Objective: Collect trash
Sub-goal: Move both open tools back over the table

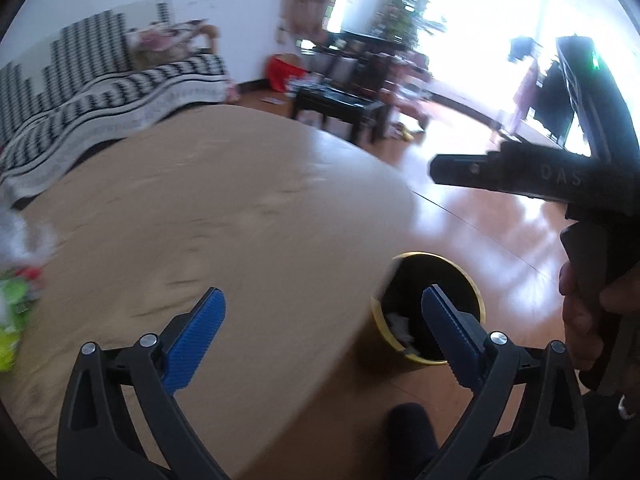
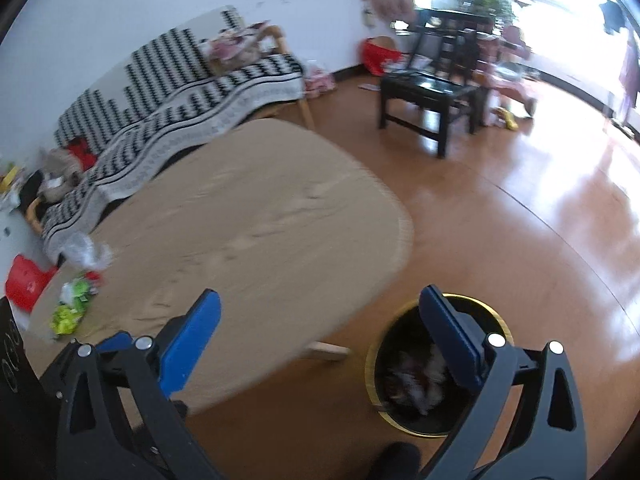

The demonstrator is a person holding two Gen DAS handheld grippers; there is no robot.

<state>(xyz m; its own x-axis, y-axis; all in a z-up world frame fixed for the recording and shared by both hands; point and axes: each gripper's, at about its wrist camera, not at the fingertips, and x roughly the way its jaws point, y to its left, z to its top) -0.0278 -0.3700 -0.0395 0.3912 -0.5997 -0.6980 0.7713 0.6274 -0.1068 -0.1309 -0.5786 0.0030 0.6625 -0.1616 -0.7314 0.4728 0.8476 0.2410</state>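
Note:
A black bin with a gold rim (image 2: pixel 486 307) stands on the wooden floor just off the tan table's (image 2: pixel 260 216) near corner, with crumpled paper and wrappers (image 2: pixel 416 376) inside. The bin (image 1: pixel 440 258) also shows in the left wrist view, with white paper (image 1: pixel 400 326) in it. My left gripper (image 1: pixel 323 292) is open and empty, with one blue finger over the table edge and the other over the bin. My right gripper (image 2: pixel 320 292) is open and empty too, its right finger above the bin's mouth. Green wrappers (image 2: pixel 70 312) and clear plastic (image 2: pixel 86 254) lie at the table's far left.
A hand (image 1: pixel 580 312) holds a black tool body at the right of the left wrist view. A zigzag-covered sofa (image 2: pixel 180 92) stands behind the table, and a black low table (image 2: pixel 432 96) stands across the shiny floor. A red packet (image 2: pixel 26 286) sits left of the wrappers.

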